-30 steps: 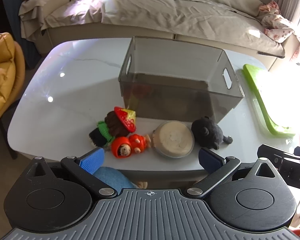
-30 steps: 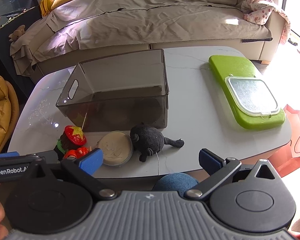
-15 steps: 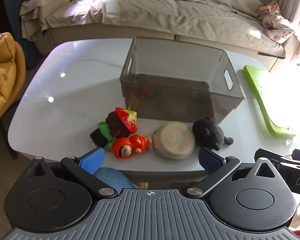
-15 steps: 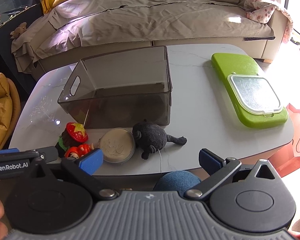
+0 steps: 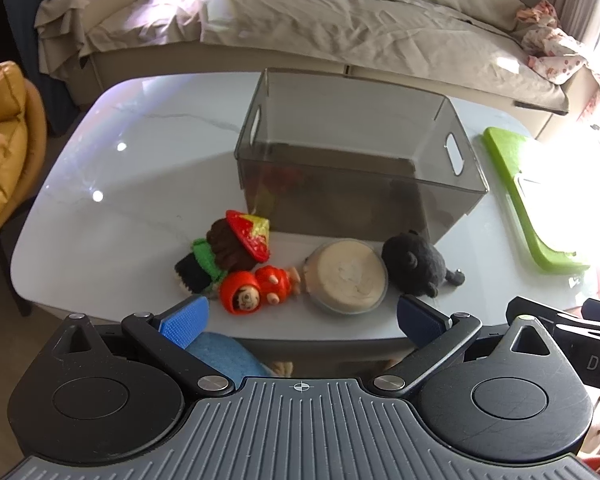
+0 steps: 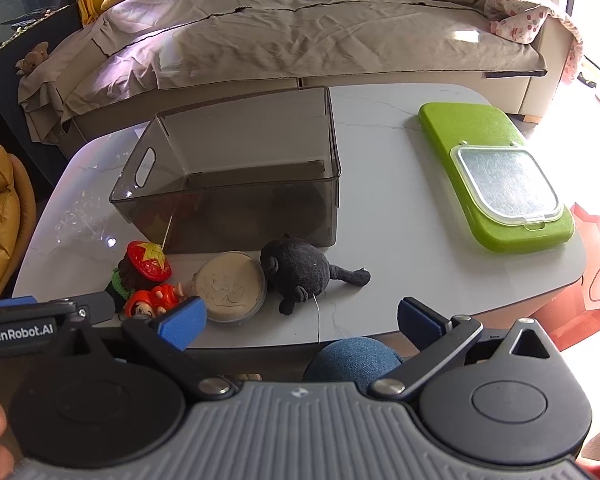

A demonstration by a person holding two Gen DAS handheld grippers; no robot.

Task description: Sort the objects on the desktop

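Note:
A smoky clear bin stands mid-table with nothing visible inside. In front of it lie a doll with a red hat, a small red figurine, a round tub of beige putty and a black plush toy. My left gripper is open, just short of the table's near edge, facing the figurine and tub. My right gripper is open too, near the edge in front of the plush. Neither holds anything.
A green board with a clear lid lies on the table's right side. A covered sofa runs behind the table; a yellow chair stands left. A blue-clad knee shows under the table edge.
Both grippers have crept slightly forward toward the table, so the toys and bin look a little nearer. Nothing on the table has moved, and both stay open.

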